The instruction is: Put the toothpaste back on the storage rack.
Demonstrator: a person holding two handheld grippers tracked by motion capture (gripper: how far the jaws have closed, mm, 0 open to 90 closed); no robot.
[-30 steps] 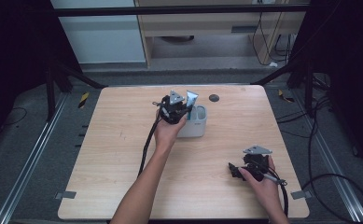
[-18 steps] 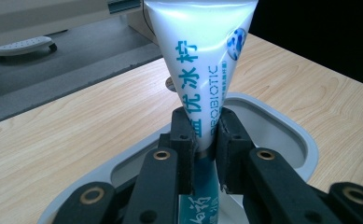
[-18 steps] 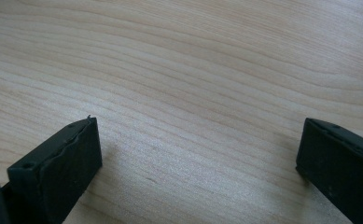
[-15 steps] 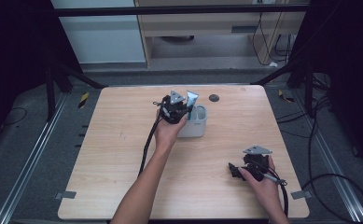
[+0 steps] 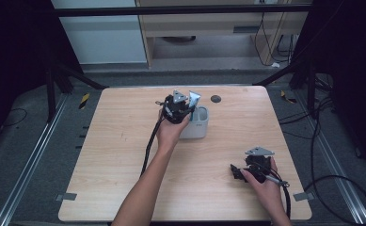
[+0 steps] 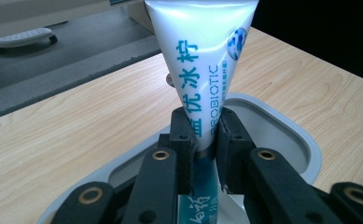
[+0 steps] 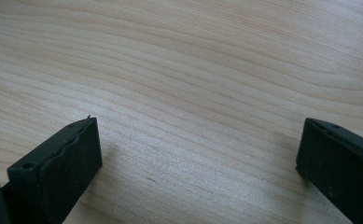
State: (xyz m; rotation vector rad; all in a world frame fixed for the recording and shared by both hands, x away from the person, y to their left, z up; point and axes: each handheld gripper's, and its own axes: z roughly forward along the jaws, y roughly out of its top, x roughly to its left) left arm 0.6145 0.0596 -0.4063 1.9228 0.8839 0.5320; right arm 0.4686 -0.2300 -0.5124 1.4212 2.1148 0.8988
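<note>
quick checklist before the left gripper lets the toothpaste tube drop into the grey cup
1. Left gripper clamped on the toothpaste tube: ok, both pads press its sides.
2. Tube above the grey cup: ok, its lower end hangs within the rim.
3. Tube upright: ok, wide crimped end up.
4. Bottom of the tube touching the cup floor: cannot tell, hidden by the jaws.
5. Right gripper out of the way: ok, jaws wide apart over bare wooden table, well apart from the cup.
6. Cup free of other items: cannot tell, inside mostly hidden.
</note>
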